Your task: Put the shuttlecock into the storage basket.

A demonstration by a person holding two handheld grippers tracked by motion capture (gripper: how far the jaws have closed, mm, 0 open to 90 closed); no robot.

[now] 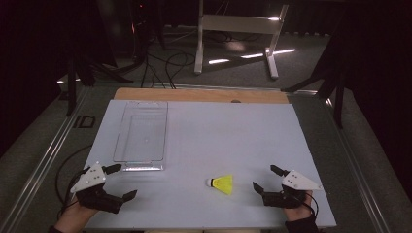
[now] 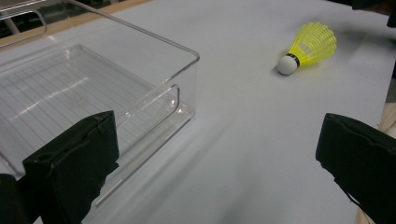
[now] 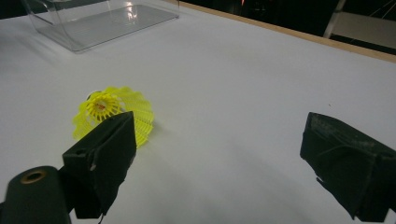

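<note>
Dark workshop floor with cables and a white stand frame behind; white desk (image 1: 243, 131) in front.

High view: clear plastic tray (image 1: 142, 131) at left, nothing inside. Yellow shuttlecock (image 1: 221, 184) lies on its side near the front edge, well apart from the tray. My left gripper (image 1: 121, 182) sits just beside the tray's near end, jaws wide apart, holding nothing. My right gripper (image 1: 266, 178) is near the shuttlecock, jaws wide, holding nothing.

Left gripper view: tray corner close by, shuttlecock (image 2: 308, 46) farther off, white cork toward me.

Right gripper view: shuttlecock (image 3: 114, 114) partly behind one jaw, skirt facing me.

Progress, as I judge it: nothing grasped yet; pickup and placing remain. No legible writing or labels.
</note>
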